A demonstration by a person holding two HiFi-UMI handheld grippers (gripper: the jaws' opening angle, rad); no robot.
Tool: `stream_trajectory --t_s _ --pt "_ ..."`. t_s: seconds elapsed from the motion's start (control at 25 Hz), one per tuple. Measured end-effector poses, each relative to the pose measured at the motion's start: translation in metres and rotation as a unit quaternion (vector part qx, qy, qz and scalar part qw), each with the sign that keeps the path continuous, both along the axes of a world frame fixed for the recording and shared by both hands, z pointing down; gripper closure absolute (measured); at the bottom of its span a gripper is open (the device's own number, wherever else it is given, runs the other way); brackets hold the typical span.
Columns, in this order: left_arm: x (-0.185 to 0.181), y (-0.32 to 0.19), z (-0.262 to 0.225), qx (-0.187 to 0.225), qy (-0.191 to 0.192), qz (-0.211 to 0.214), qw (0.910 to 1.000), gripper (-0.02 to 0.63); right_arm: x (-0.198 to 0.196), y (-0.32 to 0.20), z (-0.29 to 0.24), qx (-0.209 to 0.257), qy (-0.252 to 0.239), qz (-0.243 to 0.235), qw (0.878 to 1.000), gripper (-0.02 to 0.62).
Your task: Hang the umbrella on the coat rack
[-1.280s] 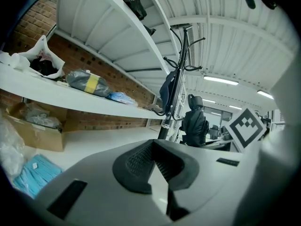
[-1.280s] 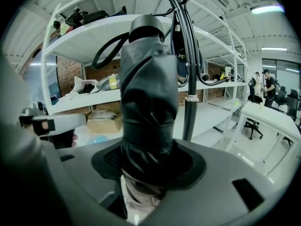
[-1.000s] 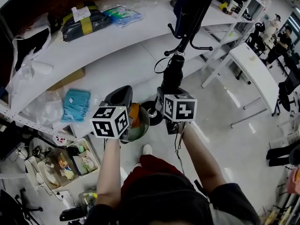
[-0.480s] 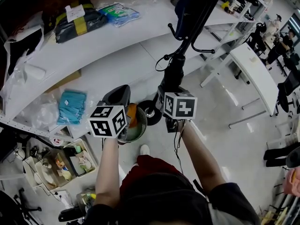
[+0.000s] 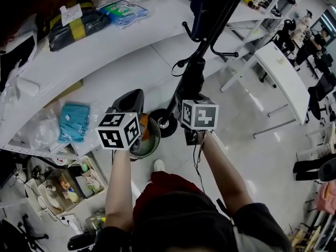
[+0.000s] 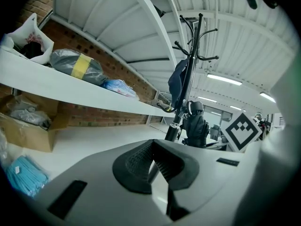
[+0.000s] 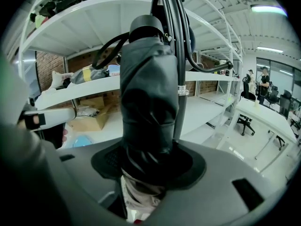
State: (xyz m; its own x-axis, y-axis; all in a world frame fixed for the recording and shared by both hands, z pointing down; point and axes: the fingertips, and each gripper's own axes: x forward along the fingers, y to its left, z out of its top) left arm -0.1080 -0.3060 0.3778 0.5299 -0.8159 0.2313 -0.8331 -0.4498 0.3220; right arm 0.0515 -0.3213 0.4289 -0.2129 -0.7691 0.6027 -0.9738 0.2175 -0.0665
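Umbrella point(image 7: 148, 98) beside rack point(image 5: 209, 38), unhung
Right gripper point(image 7: 148, 166) clamps it, left gripper point(image 6: 153, 161) closed, empty; strap point(image 7: 104, 51) could miss the hook point(image 7: 211, 66).

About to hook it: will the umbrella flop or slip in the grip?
Likely stiff: the umbrella stands straight from the right gripper. Its folded fabric may slide slightly. The strap loop looks floppy.

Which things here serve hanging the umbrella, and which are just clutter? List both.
Job: umbrella, clamped in the right gripper; coat rack.
Lying about: teal packet; black bag with yellow band; cardboard box; mesh bin.
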Motion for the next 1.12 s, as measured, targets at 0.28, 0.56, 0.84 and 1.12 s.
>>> stream_trajectory --t_s 0.28,0.56,0.84,1.12 --pt "0.017 -0.017 0.004 -0.003 0.008 0.01 0.9999 0.595 0.008 -0.011 0.005 -0.007 0.012 0.0 1.0 0.374" --pt "0.03 -0.03 0.007 -0.006 0.01 0.019 0.9998 0.595 0.016 -0.024 0.012 -0.012 0.025 0.005 1.0 0.374" --pt "0.032 -0.04 0.014 -0.011 0.014 0.018 0.9997 0.595 0.022 -0.032 0.022 -0.022 0.03 0.013 0.999 0.374" --pt "0.041 -0.043 0.02 -0.017 0.012 0.025 0.9995 0.595 0.04 -0.031 0.04 -0.038 0.029 0.036 0.998 0.374"
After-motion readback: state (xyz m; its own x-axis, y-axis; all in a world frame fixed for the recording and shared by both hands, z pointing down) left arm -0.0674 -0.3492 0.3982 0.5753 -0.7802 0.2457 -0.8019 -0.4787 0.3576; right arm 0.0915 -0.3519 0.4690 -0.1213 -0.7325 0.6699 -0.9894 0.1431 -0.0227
